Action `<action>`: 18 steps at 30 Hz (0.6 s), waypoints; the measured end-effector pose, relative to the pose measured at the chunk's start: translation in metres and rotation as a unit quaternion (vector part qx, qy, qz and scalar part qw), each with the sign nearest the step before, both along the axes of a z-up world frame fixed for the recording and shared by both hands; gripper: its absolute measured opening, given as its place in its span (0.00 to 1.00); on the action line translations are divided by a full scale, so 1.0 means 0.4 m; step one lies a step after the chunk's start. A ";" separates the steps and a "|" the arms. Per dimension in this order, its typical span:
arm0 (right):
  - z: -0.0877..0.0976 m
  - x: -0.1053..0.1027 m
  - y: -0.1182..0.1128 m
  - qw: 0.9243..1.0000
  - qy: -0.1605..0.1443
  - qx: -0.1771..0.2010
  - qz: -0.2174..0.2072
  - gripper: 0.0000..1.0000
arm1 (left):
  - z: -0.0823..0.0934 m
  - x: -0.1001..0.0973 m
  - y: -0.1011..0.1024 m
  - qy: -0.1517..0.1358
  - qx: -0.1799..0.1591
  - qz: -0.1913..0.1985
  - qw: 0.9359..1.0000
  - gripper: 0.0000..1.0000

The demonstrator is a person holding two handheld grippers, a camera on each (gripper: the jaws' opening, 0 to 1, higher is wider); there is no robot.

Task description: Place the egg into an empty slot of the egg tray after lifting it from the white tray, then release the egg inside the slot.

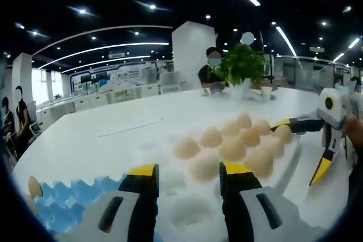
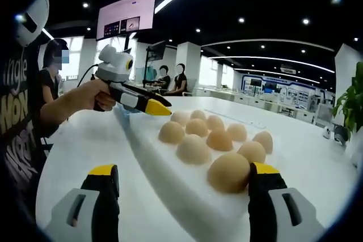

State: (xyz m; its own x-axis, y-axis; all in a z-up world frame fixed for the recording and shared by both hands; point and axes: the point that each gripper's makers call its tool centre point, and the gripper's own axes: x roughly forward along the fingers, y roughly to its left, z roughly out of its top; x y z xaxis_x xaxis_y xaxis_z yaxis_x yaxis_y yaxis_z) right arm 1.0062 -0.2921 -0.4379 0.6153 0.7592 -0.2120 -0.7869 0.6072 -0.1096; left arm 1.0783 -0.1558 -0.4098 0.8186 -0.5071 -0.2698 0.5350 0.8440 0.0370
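Open right claw (image 2: 184, 188) nears eggs (image 2: 195, 148) in white tray (image 2: 164, 179); left claw (image 1: 187, 182) open.

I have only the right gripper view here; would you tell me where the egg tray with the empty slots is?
Observer: In the left gripper view, a blue egg tray lies at the lower left, just beside the left gripper, next to the white tray.
Operator: Thank you. Does it hold any eggs yet?
Observer: I see one egg at its left end in that view; the blue cups nearer the gripper look empty.
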 end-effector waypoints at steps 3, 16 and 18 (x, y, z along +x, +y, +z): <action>0.000 0.000 0.000 1.000 0.000 0.000 0.000 0.99 | -0.001 0.002 -0.012 0.001 0.000 -0.005 1.000 0.44; 0.002 -0.002 -0.001 1.000 -0.002 0.004 0.000 0.99 | -0.022 0.011 -0.065 0.014 0.004 -0.025 1.000 0.44; 0.002 -0.003 -0.001 1.000 -0.002 0.005 0.000 0.99 | -0.027 0.012 -0.070 0.016 0.005 -0.027 0.999 0.44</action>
